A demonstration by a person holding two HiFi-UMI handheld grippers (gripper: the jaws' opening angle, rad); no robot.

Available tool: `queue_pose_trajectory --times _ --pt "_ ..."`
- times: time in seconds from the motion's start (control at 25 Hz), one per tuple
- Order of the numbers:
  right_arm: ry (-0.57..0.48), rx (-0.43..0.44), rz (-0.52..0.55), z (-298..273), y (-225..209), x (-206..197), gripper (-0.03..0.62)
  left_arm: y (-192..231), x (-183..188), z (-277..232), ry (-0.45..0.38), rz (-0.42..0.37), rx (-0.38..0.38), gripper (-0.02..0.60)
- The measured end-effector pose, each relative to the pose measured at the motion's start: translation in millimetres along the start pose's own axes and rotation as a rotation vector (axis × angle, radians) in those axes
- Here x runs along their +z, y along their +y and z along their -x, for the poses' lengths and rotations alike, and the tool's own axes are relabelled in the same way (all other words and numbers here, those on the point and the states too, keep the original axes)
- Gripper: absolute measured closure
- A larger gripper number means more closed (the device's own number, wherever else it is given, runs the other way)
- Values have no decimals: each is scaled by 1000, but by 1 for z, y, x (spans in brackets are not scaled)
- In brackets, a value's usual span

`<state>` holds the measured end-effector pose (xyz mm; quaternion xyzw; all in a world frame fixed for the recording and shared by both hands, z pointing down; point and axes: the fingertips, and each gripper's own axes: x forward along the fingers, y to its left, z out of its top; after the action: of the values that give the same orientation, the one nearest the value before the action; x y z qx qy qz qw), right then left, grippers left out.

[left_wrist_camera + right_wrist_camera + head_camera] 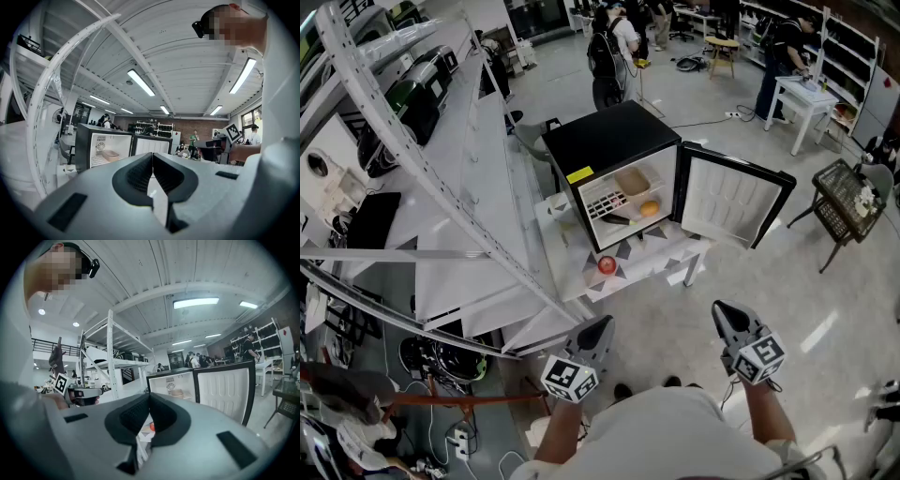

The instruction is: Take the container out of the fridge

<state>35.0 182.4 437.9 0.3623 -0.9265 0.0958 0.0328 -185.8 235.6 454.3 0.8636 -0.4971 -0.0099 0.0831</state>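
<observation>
The container [631,181] sat inside the fridge [609,141], on the upper shelf toward the right side of the white-lined compartment. It was a shallow, rectangular tub of pale tan with rounded corners, lying flat; whether it had a lid could not be told. The left gripper view showed it [110,154] as a low beige box on the shelf, and the right gripper view showed it [176,393] as a small tan shape beneath a round fan grille on the back wall. Below it and a little to the right lay an orange fruit [649,209], with a white wire rack [605,202] to the left. The fridge was small and black, with a yellow sticker [579,175] on its front edge, and its door [731,202] stood swung wide to the right. It rested on a low white table [670,251], where a red round item [607,265] lay just in front of the opening. Both tools hung well back from the fridge, near the person's body, touching nothing. The left gripper [602,325] was clenched with its jaw tips pressed together and nothing between them, as its own view [152,154] showed. The right gripper [720,309] was likewise clenched and empty [149,395], its tips meeting. Tall white shelving [441,187] stood to the left of the fridge.
</observation>
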Motion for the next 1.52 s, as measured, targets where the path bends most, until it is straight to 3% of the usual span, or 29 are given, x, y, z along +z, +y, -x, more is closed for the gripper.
queue_pose_trajectory --times 0.68,1.52 --pt "15 7 -5 -3 -21 -4 588 -6 -4 -14 13 -3 38 577" --pt "61 86 -3 25 -84 -22 588 -72 -23 -56 22 22 118 577"
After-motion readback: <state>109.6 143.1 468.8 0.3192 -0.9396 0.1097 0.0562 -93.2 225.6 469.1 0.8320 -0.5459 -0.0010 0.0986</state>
